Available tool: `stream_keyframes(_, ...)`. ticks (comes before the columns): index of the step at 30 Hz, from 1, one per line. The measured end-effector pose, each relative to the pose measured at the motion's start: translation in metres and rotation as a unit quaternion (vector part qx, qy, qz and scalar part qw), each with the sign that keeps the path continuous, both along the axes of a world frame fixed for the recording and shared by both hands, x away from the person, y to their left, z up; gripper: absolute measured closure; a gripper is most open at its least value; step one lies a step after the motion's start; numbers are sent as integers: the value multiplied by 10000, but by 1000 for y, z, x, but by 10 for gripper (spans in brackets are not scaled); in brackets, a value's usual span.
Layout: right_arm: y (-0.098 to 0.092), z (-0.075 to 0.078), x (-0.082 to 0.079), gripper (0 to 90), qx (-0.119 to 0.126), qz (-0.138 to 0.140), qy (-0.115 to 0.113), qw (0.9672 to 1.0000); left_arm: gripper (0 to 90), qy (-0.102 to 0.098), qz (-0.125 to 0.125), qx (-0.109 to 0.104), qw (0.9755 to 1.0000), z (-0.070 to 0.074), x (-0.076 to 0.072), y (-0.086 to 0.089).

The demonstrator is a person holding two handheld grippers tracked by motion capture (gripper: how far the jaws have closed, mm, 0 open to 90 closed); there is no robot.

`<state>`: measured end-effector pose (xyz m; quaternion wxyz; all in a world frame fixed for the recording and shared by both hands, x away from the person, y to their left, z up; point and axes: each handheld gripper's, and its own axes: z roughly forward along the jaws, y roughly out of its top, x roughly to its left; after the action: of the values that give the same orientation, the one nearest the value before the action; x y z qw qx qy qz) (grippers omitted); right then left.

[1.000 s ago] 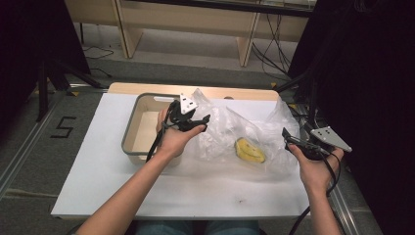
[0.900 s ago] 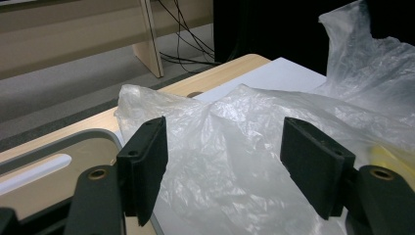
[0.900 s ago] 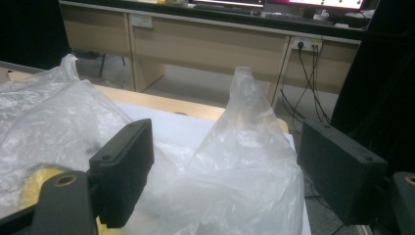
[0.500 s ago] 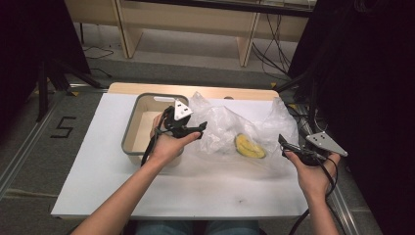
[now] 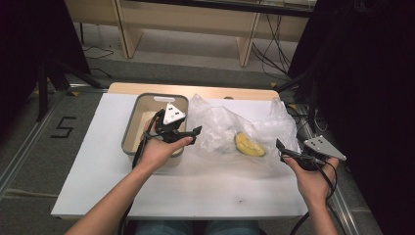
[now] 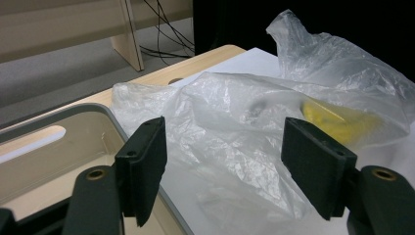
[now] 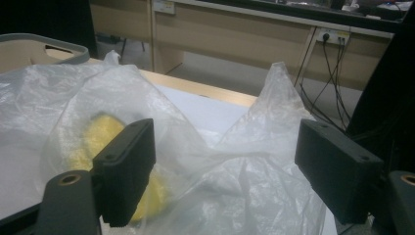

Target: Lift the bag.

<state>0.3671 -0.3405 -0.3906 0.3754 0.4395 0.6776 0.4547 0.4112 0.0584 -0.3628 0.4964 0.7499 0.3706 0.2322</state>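
We see a clear plastic bag (image 5: 230, 129) lying crumpled on the white table (image 5: 98, 176), just right of the middle in the high view, with a yellow banana (image 5: 249, 145) inside it, toward the bag's right half. In the left gripper view the banana (image 6: 337, 120) shows as a blurred yellow shape through the film, and in the right gripper view it (image 7: 105, 142) sits low behind the left jaw.

The bag's left edge lies against a grey-rimmed bin (image 5: 128, 142) with a pale inside, which stands on the table's left half.

Our left gripper (image 5: 188, 133) hovers over the bin's near right corner, at the bag's left edge. Its jaws stand wide apart with nothing pinched between the pads; the bag (image 6: 235, 127) lies beyond them.

Our right gripper (image 5: 284, 149) is at the bag's right edge, near the table's right side. Its jaws are also spread wide, and the film (image 7: 230, 181) rises in the gap between them; we cannot see either pad pressing on it.

Beyond the table's far wooden edge we see grey floor and pale wooden furniture with cables (image 5: 271, 54) trailing beneath.
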Motion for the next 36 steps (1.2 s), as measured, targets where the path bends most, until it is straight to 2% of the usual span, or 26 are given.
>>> stream_keyframes(7, 1, -2, -4, 254, -17, 131, 71, 9999, 331, 20, -77, 64, 9999, -1, -8, 8)
stream_keyframes(15, -1, -9, -12, 261, 11, 283, 193, 9994, 328, 87, -285, 120, 9995, -9, -13, 21)
stream_keyframes(21, -2, -16, -19, 264, 50, 385, 298, 9988, 320, 37, -532, 101, 9985, -20, -24, 26)
stream_keyframes(26, -3, -23, -26, 264, 46, 419, 390, 9984, 315, 10, -727, 179, 9972, -28, -36, 29)
stream_keyframes(36, -6, -30, -37, 264, 80, 420, 459, 9980, 304, 28, -940, 294, 9951, -44, -56, 36)
